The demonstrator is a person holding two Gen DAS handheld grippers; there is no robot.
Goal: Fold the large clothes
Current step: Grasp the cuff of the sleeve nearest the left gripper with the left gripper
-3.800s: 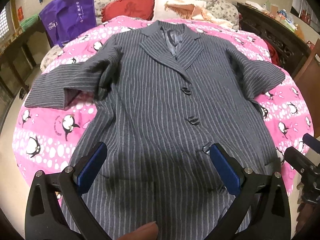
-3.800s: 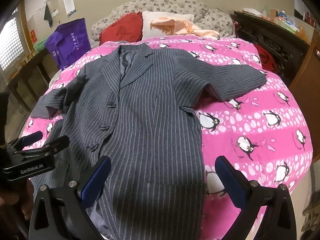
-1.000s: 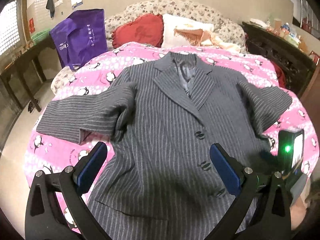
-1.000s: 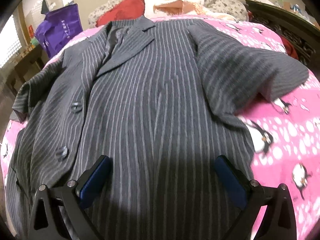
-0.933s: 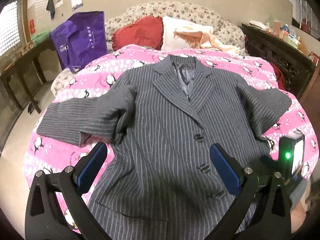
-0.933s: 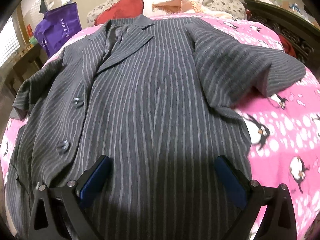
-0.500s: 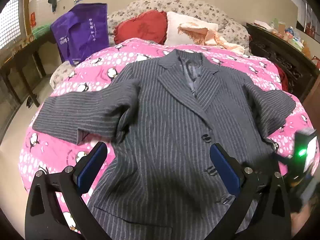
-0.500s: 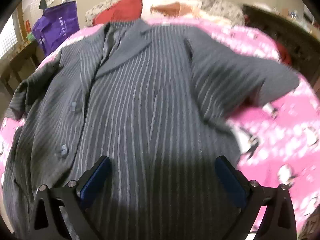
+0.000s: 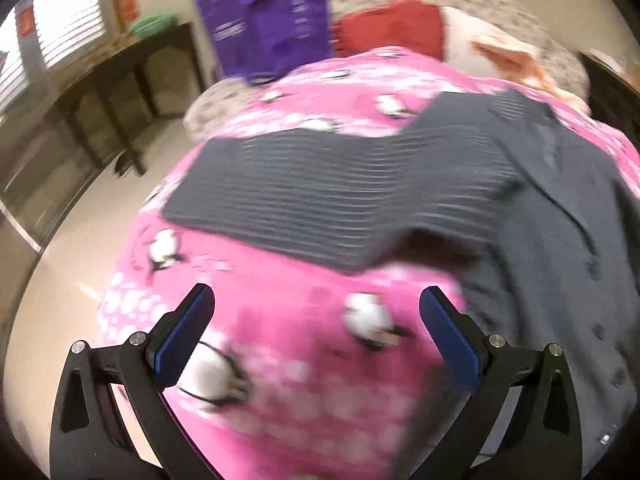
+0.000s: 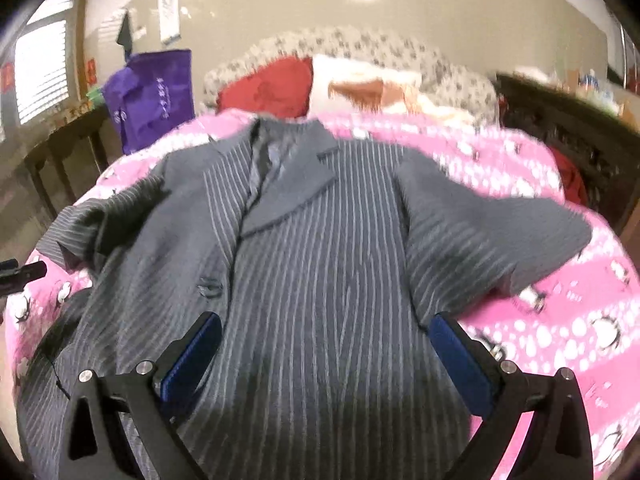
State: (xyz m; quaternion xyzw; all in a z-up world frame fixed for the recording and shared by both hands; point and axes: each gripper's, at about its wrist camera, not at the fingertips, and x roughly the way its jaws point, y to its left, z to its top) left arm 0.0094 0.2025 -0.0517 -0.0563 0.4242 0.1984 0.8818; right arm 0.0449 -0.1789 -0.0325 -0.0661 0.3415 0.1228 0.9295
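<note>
A grey pinstriped jacket [image 10: 320,264] lies face up and spread flat on a pink penguin-print bedspread [image 10: 560,320], collar toward the pillows. Its left sleeve [image 9: 320,200] stretches out sideways in the left wrist view. My left gripper [image 9: 316,320] is open and empty, over bare bedspread [image 9: 280,320] just short of that sleeve. My right gripper [image 10: 326,344] is open and empty, low over the jacket's front below the right sleeve [image 10: 492,232]. The left gripper's tip [image 10: 24,274] shows at the left edge of the right wrist view.
A purple bag [image 9: 272,20] stands at the bed's far left corner, by a dark wooden table [image 9: 120,76]. Red [image 10: 272,88] and white [image 10: 360,84] pillows lie at the head. A dark wooden cabinet [image 10: 580,136] stands along the right side.
My left gripper has swung left off the jacket's body to the left sleeve and bedspread. My right gripper has pulled back and risen a little, still over the jacket front. Both stay open.
</note>
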